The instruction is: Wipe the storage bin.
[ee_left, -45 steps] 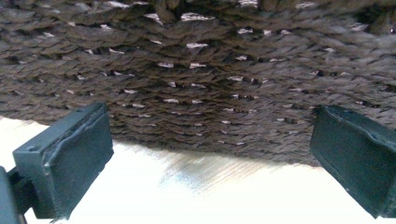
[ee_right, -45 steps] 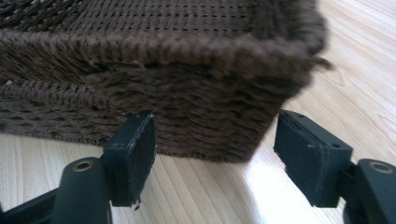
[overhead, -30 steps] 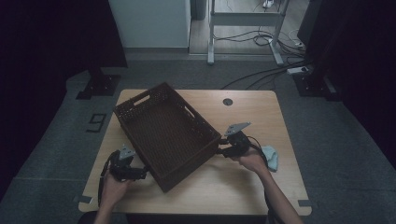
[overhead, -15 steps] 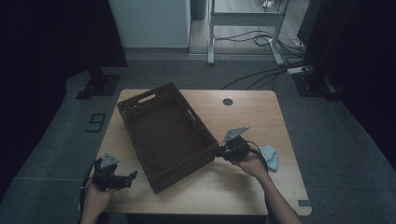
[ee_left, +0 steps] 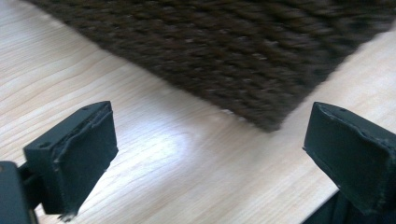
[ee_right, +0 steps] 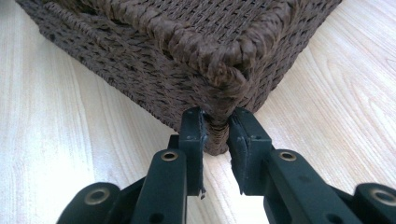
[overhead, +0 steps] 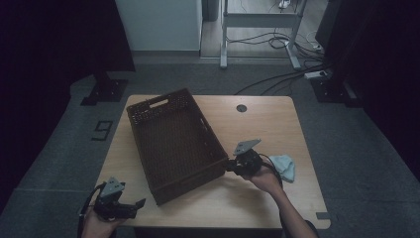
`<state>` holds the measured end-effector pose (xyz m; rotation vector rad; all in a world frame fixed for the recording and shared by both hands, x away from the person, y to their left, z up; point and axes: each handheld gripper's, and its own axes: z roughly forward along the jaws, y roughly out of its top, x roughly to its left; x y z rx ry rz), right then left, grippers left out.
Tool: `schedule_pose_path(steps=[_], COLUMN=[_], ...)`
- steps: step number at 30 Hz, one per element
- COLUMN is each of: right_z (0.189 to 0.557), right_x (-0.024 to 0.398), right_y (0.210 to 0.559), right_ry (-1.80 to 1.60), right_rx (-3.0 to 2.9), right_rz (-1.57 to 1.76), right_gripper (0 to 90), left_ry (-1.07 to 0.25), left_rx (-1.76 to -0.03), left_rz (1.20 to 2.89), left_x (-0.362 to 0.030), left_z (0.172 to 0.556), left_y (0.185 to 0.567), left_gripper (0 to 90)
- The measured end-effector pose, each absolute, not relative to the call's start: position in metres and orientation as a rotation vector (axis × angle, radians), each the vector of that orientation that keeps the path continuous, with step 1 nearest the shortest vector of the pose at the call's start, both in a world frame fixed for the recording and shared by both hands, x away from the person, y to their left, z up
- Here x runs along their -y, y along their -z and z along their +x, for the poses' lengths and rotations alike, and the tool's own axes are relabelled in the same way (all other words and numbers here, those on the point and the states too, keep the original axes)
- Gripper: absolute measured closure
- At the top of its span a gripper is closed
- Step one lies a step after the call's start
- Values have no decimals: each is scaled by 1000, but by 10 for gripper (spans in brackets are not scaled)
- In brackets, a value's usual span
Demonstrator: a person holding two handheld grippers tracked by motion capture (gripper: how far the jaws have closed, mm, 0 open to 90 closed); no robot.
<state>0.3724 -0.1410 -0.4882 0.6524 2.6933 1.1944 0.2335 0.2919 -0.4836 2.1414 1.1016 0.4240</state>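
So the right gripper had just been closing and was clamped tight on the near corner of the brown wicker basket, which sat angled on the wooden table. The left gripper hung at the table's front-left edge, jaws spread wide with nothing in them.

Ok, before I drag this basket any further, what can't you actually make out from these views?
- Basket floor: too dark in the high view to tell whether anything lies inside.
- Right tongs: shut on the basket corner; how far the weave goes between the pads is hidden by the pads.
- Left tongs: open over the table; the basket wall ahead is blurred.
- Pale blue cloth: partly behind the right hand, small in the high view.
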Motion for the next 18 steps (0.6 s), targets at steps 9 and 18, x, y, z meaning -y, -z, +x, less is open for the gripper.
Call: schedule_pose_path(steps=[9, 18], right_z=[361, 361], right_x=[128, 121], right_y=[488, 487], right_ry=[-1201, -1139], right_rx=[-2729, -2760], right_rz=[616, 572], right_gripper=[716, 615], left_ry=[-470, -514], left_rx=[-1085, -1081], left_rz=[2196, 2192], left_x=[-270, -266], left_z=[241, 249], left_y=[486, 484], left_gripper=[78, 243])
